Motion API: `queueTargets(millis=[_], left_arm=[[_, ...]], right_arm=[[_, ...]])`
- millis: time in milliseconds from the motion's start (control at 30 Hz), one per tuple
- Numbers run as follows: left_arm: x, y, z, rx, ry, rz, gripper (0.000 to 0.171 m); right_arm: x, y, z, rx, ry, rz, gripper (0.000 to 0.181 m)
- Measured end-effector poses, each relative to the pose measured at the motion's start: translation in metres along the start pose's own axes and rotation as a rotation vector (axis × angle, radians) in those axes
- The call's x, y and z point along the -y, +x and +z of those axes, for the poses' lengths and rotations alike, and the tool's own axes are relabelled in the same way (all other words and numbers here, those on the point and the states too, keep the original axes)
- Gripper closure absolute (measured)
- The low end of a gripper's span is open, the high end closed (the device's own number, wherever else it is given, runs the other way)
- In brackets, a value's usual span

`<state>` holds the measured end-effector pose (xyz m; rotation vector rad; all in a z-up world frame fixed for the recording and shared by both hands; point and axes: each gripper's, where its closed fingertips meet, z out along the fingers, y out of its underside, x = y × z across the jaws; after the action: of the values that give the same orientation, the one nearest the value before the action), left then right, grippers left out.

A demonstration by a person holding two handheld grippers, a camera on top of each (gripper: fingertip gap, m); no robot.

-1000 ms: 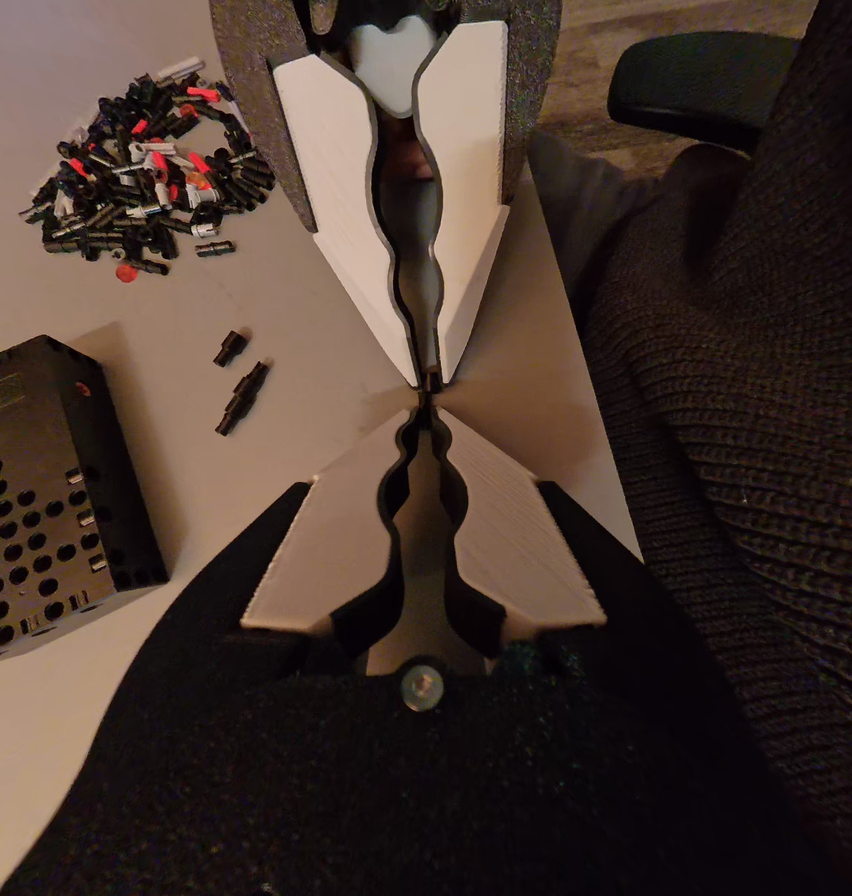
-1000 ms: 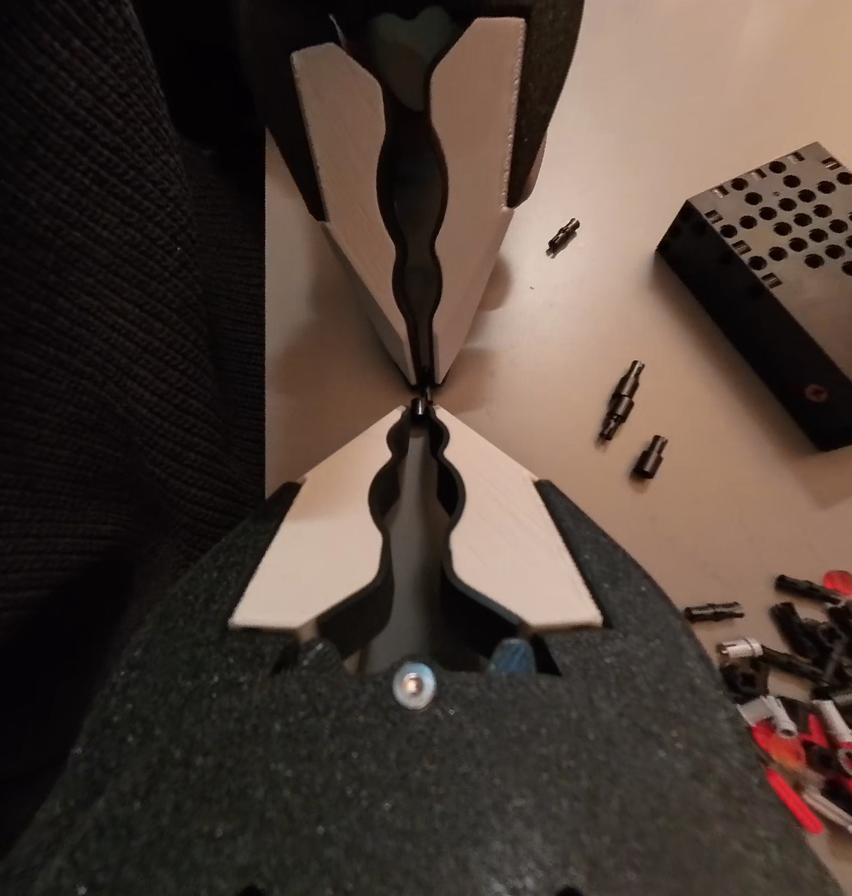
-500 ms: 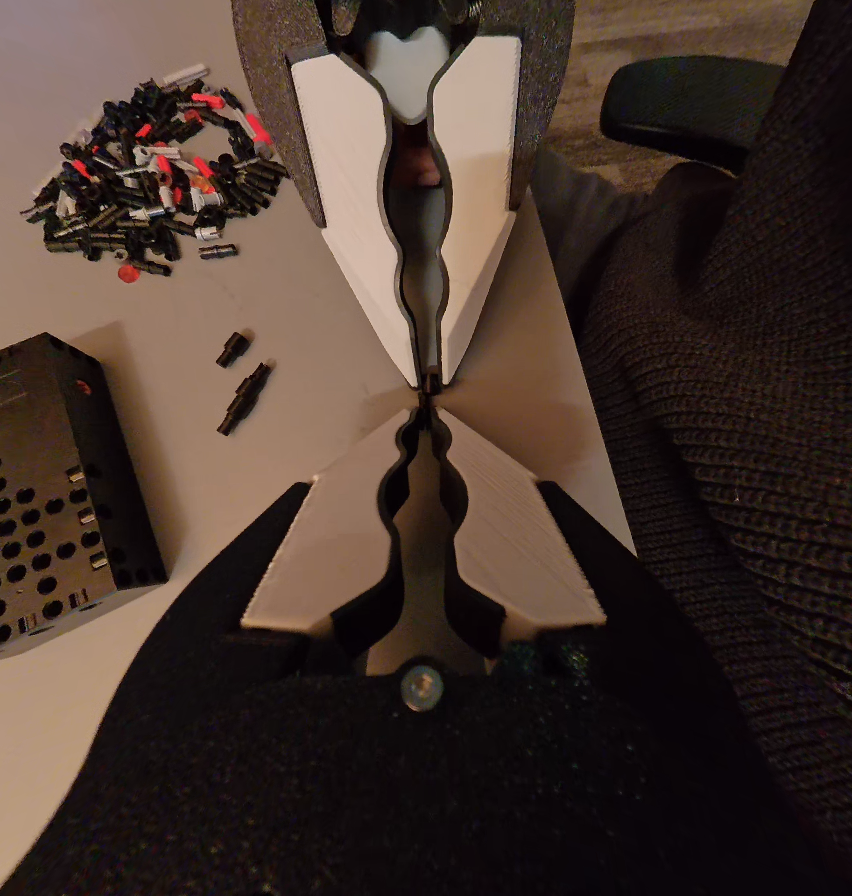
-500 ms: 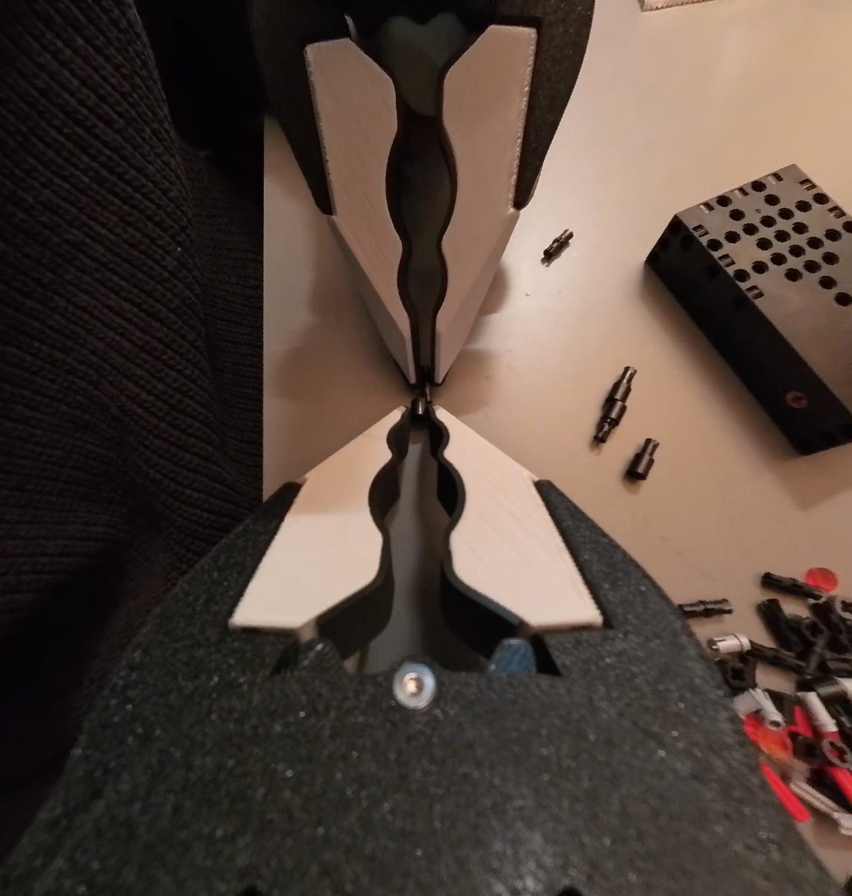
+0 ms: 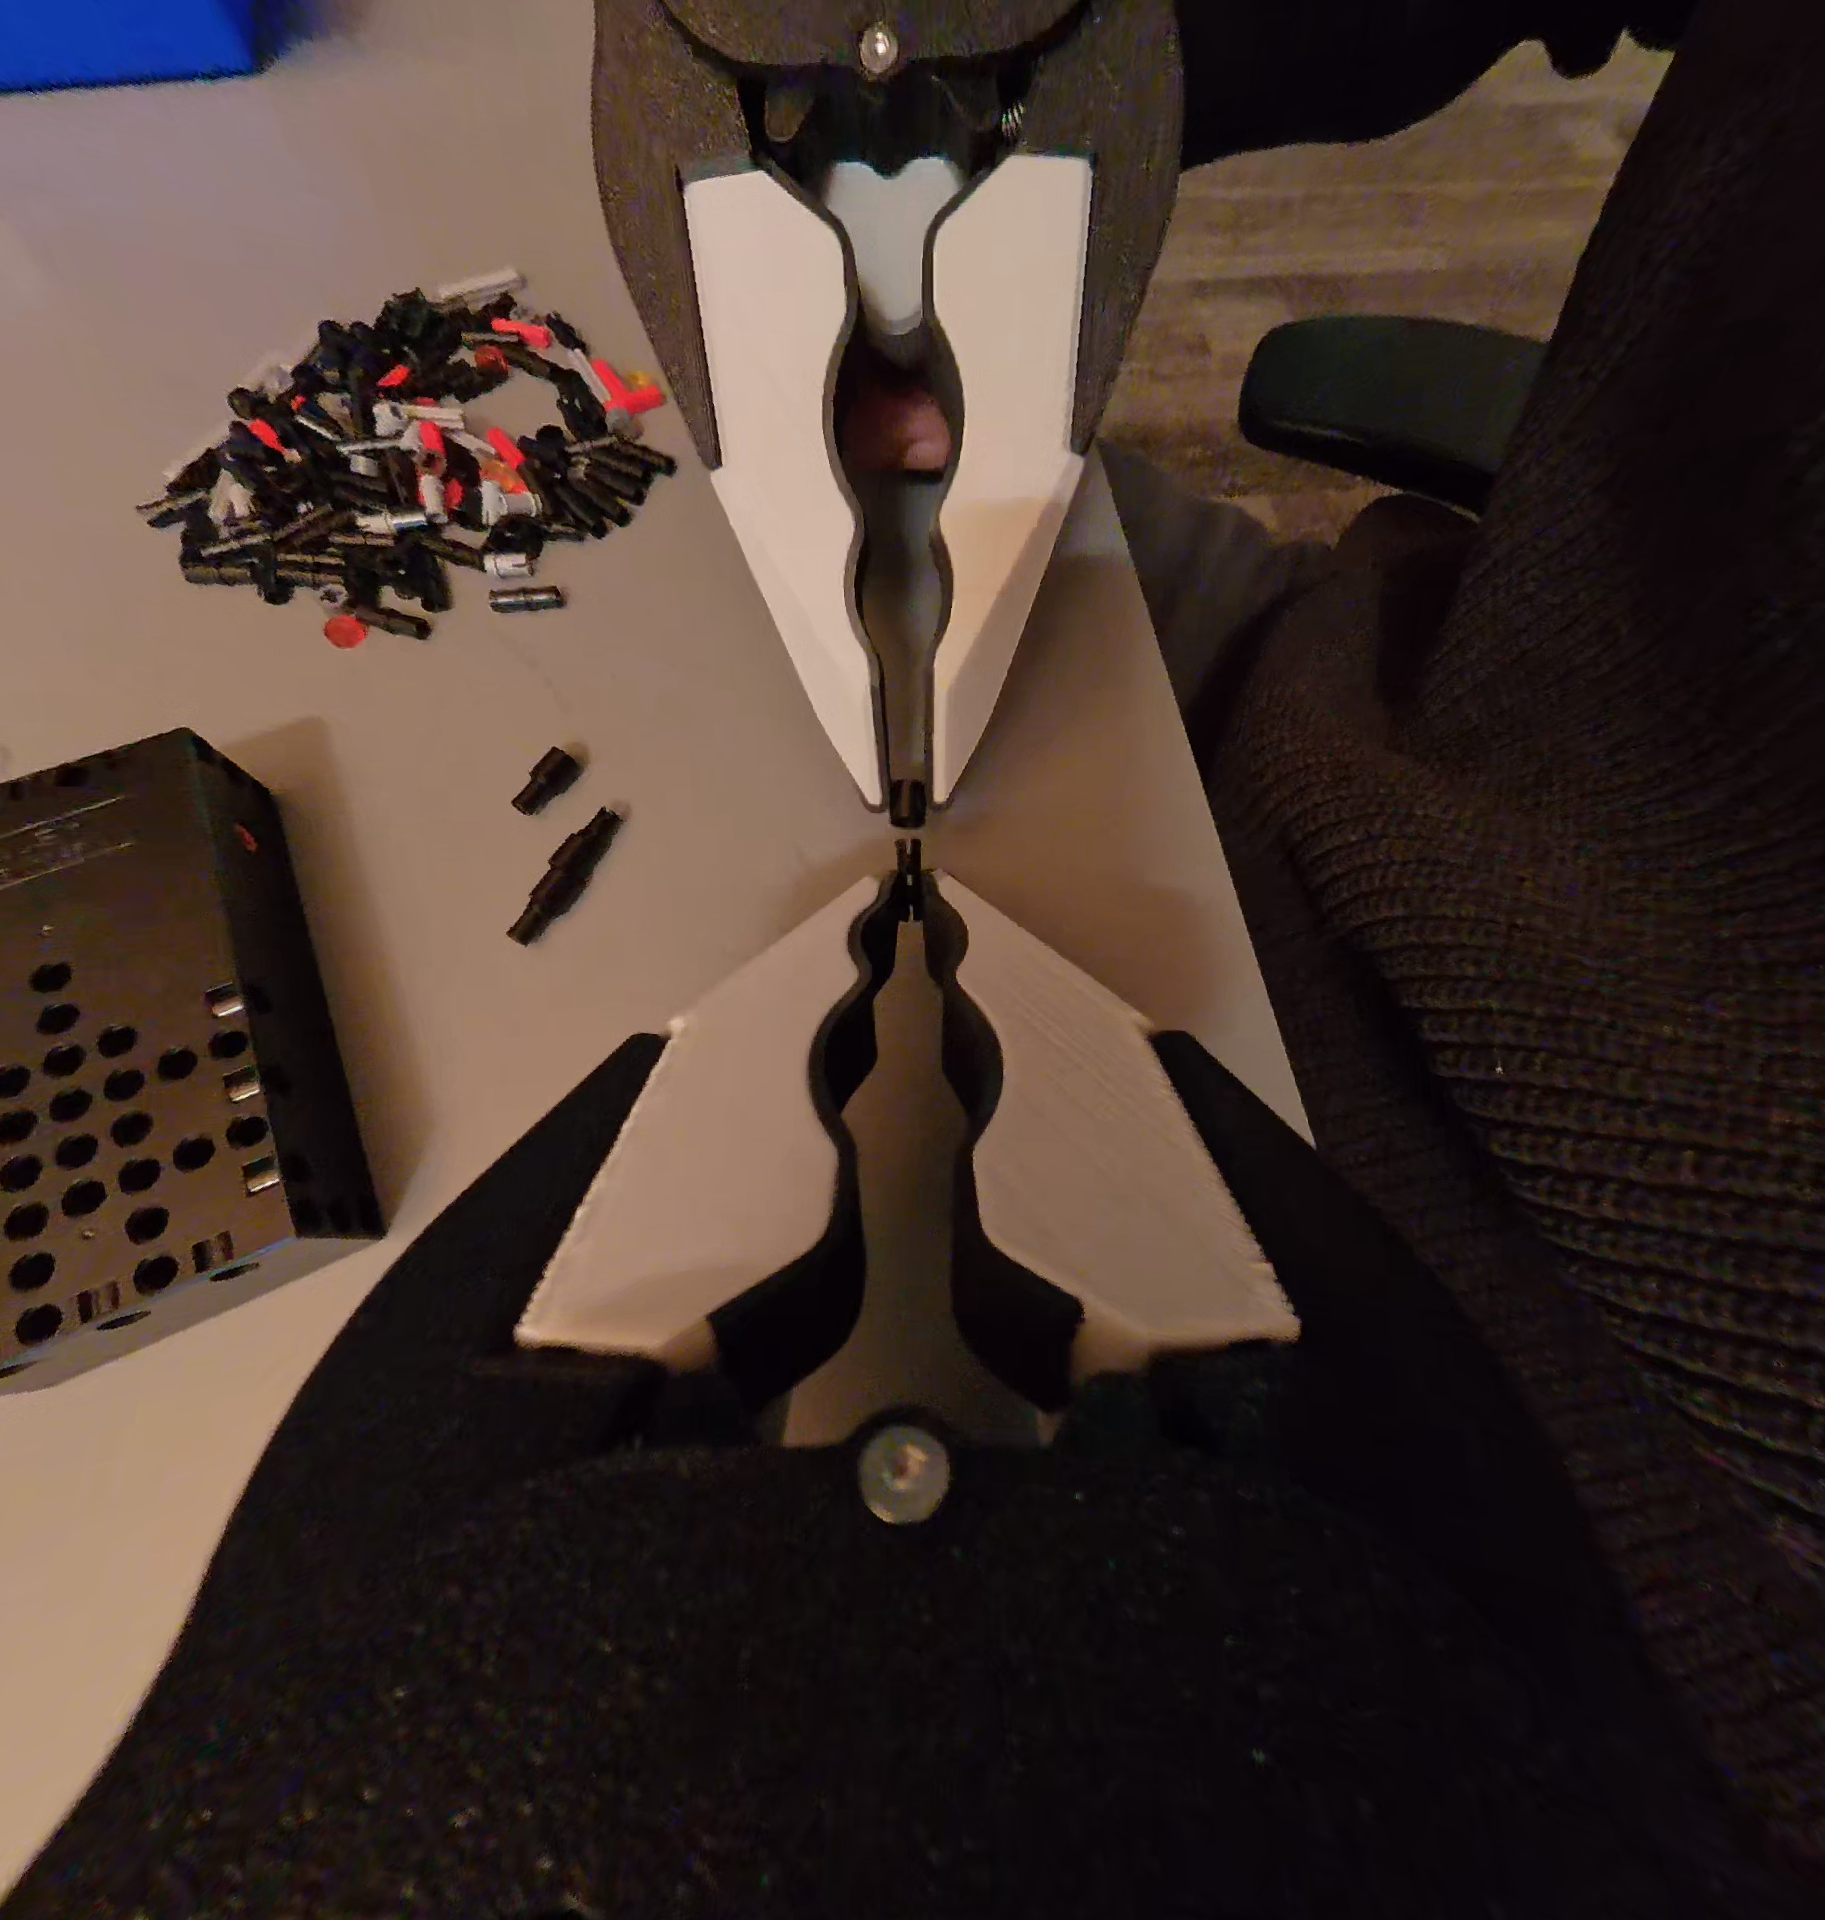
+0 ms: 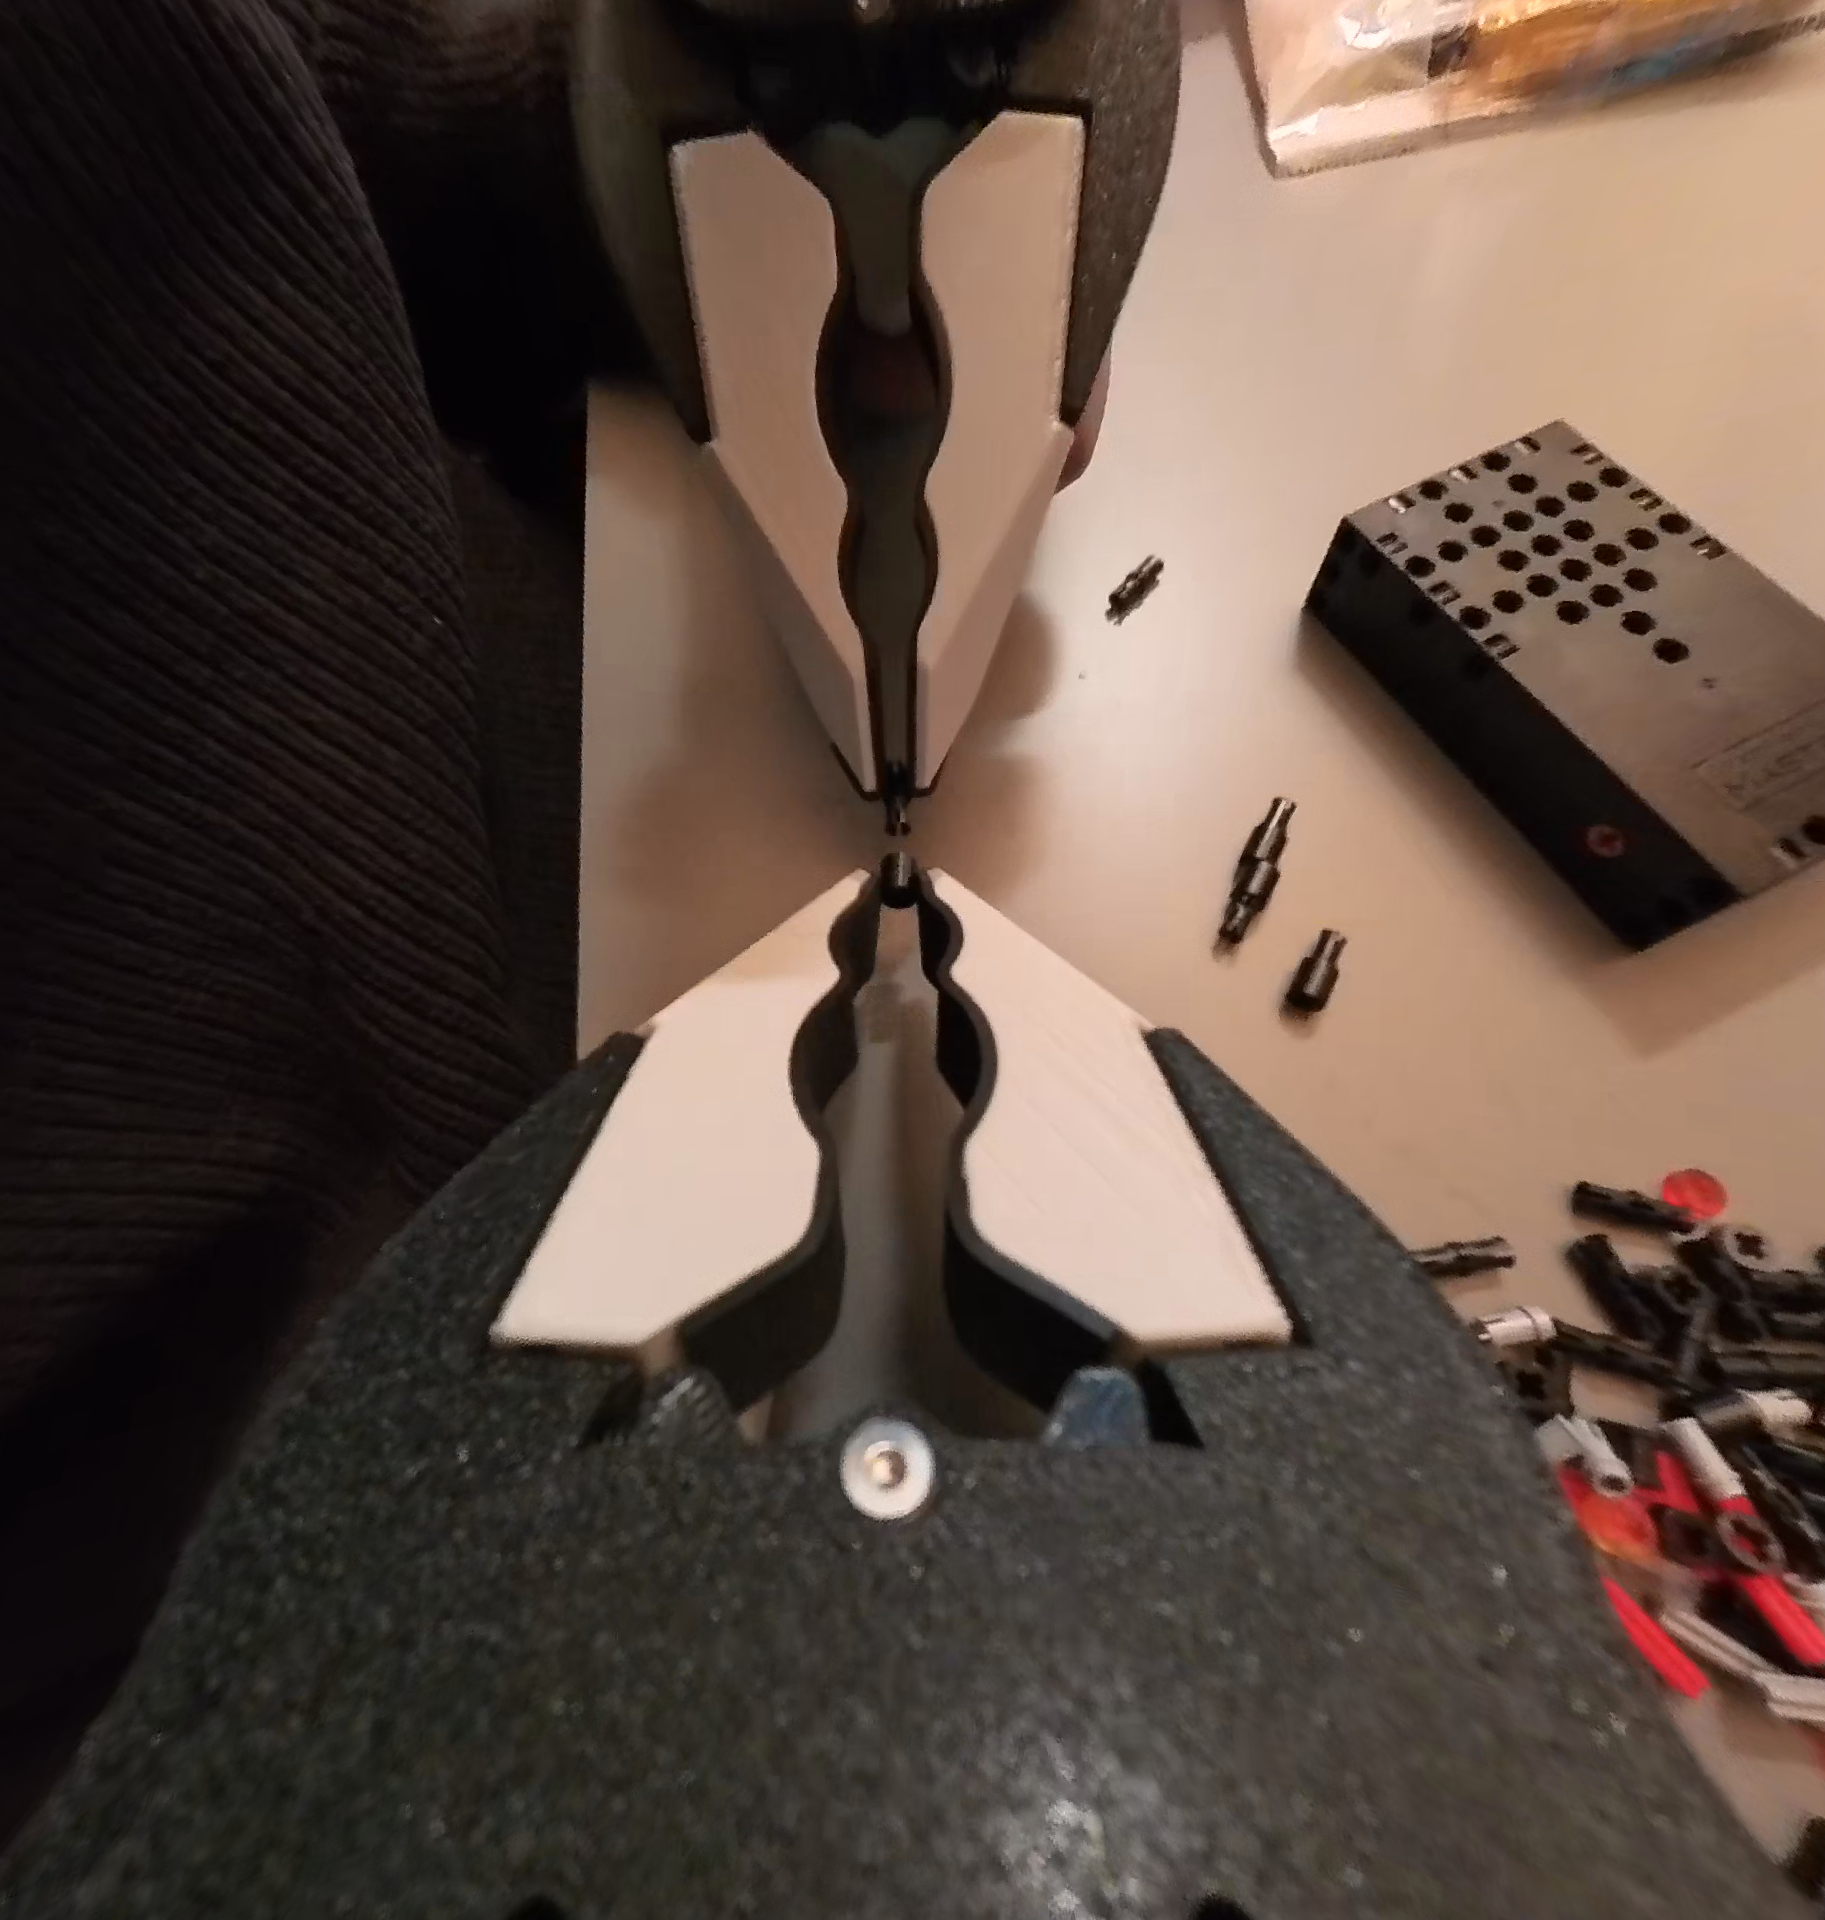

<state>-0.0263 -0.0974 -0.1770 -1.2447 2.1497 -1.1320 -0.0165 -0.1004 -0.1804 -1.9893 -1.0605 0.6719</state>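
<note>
My two grippers face each other tip to tip above the table's edge. My left gripper (image 5: 908, 896) is shut on a thin black pin (image 5: 908, 871). It also shows at the top of the right wrist view (image 6: 895, 781). My right gripper (image 6: 897, 896) is shut on a short black sleeve piece (image 6: 897, 891). It also shows at the top of the left wrist view (image 5: 906, 798). A small gap separates the pin's end from the sleeve piece (image 5: 906, 802).
A pile of small black, red and grey parts (image 5: 409, 468) lies on the pale table (image 5: 679, 675). A black perforated box (image 5: 108, 1060) and loose black pins (image 5: 565, 873) lie nearby. A dark knit sleeve (image 5: 1562, 935) and a chair armrest (image 5: 1375, 405) are beside the edge. The grippers are tip to tip, or close to it.
The two grippers have drawn slightly apart. The held pieces touched end to end before; a small gap shows between them now. Both stay shut.
</note>
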Motion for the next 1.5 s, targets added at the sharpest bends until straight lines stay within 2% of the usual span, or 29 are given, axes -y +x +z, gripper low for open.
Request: queueTargets(millis=[233,1067,1267,1500], left_arm=[[0.010,0.001,-0.009,-0.020,0.082,-0.014,0.169],[0.012,0.004,-0.011,-0.030,0.096,0.008,0.169],[0.017,0.005,-0.015,-0.026,0.141,0.017,0.169],[0.017,0.007,-0.014,-0.038,0.134,0.021,0.169]], right_arm=[[0.013,-0.003,-0.008,0.023,0.098,0.003,0.174],[0.020,-0.005,-0.002,0.035,0.112,0.012,0.174],[0.027,-0.006,-0.005,0.077,0.162,0.073,0.174],[0.026,-0.008,-0.005,0.102,0.156,0.083,0.174]])
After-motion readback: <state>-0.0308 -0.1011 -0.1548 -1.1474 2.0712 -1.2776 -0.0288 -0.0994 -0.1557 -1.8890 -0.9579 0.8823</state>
